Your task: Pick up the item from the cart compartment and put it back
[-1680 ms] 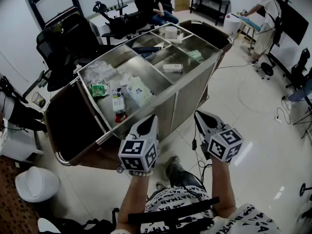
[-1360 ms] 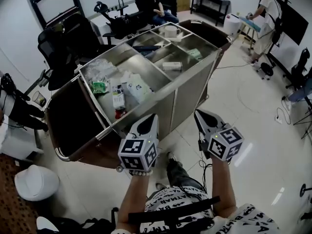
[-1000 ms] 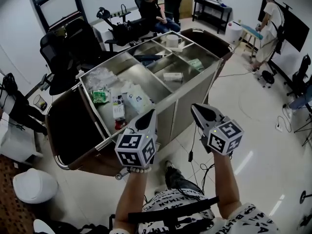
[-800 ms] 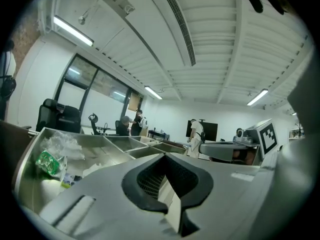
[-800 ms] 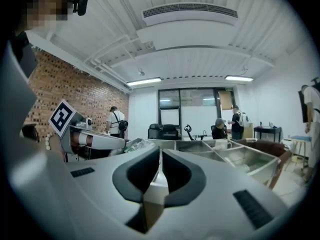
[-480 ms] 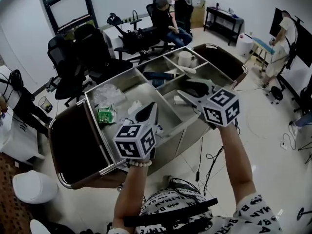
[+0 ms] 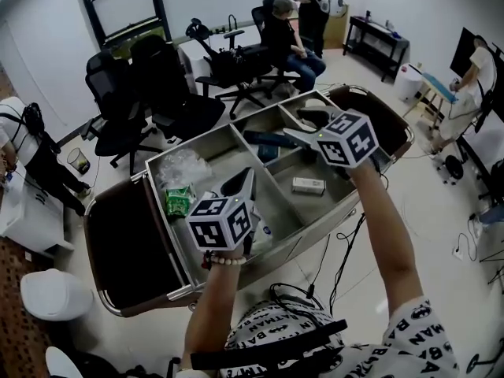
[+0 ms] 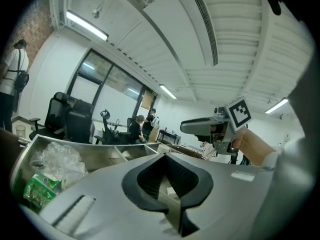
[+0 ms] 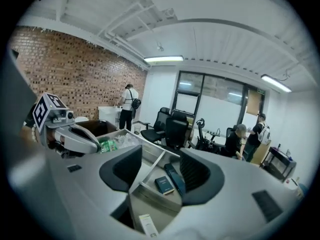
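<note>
A steel cart (image 7: 293, 238) with several open compartments stands in front of me. The left compartment holds a green pack (image 7: 179, 201) and a clear plastic bag (image 7: 184, 167). A small white box (image 7: 308, 185) lies in the middle one. Dark blue items (image 7: 270, 140) lie further back, and in the right gripper view they show as a small dark book (image 9: 164, 185) and a long box (image 9: 175, 179). My right gripper (image 7: 303, 126) hangs over the far compartments. Its jaws have just been opening, with nothing between them (image 9: 161, 156). My left gripper (image 7: 246, 181) hovers shut and empty over the near compartment (image 8: 165, 156).
Dark bags (image 7: 126, 242) hang at both ends of the cart. Black office chairs (image 7: 169, 93) stand behind it, and people (image 7: 287, 42) are at the back and far right. A white bin (image 7: 59, 294) sits at the left. Cables (image 7: 339, 250) trail on the floor.
Both grippers have moved up and forward from in front of the cart to over its compartments. The right one went further and its jaws have spread apart.
</note>
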The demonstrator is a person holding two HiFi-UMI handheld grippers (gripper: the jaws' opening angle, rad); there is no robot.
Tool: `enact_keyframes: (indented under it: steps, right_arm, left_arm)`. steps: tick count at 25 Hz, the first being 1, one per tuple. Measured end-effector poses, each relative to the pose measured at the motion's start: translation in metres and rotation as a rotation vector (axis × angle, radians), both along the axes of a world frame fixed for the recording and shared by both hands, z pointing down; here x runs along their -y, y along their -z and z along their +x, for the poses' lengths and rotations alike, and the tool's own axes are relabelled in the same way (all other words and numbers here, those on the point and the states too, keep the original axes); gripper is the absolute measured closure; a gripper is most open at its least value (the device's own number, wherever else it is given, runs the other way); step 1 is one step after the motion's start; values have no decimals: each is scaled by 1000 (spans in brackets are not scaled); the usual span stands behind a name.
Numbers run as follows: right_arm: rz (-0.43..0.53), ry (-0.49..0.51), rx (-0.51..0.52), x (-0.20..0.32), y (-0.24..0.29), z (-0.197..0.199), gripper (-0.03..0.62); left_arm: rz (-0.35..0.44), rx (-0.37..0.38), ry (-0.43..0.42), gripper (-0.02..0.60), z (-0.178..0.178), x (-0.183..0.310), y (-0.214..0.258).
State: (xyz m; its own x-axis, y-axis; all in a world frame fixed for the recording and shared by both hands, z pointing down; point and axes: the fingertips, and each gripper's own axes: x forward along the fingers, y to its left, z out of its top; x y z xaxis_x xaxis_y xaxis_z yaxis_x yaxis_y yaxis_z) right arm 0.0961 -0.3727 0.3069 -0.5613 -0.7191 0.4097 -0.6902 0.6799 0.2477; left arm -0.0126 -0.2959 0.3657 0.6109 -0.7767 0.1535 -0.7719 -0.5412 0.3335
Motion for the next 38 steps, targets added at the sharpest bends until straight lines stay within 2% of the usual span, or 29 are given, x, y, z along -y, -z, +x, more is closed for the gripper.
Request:
enact_keyframes:
  steps: [4,5,12,16,18,20,25,30,38]
  right_arm:
    - [-112,77,-104,47,-33,-18,335]
    - [-143,93,-136,58,-42,-22,304]
    - [-372,150,-336,130,-124,-31,307]
    - [-488,179,-450,150,-176,-26,321]
    - [-516,190,-481,159,-193,-25,349]
    - [-537,188,-509,168,-206,-22,344]
    - [-571,171,-660,185,-234,-16,344]
    - [-638,161,-710,190,-257,-11,342]
    - [-657,171,-774,193,-274,-14,344]
  left_arm:
    - [-31,12,11,580,2,18,-9]
    - [-37,17,16,580,4,22,-11]
    - [-84,48,40,580,11,46,-31]
    - [-108,37,66,580,14,57,-42]
    - [-113,32,81,580,13,62,-44]
    - [-120,35,89,580,13,65,-48]
    - [-139,28,108,580,10,69,-57]
    - [-152,28,114,580,8,69,-65]
    - [-162,17,138,580,-3,71,-69]
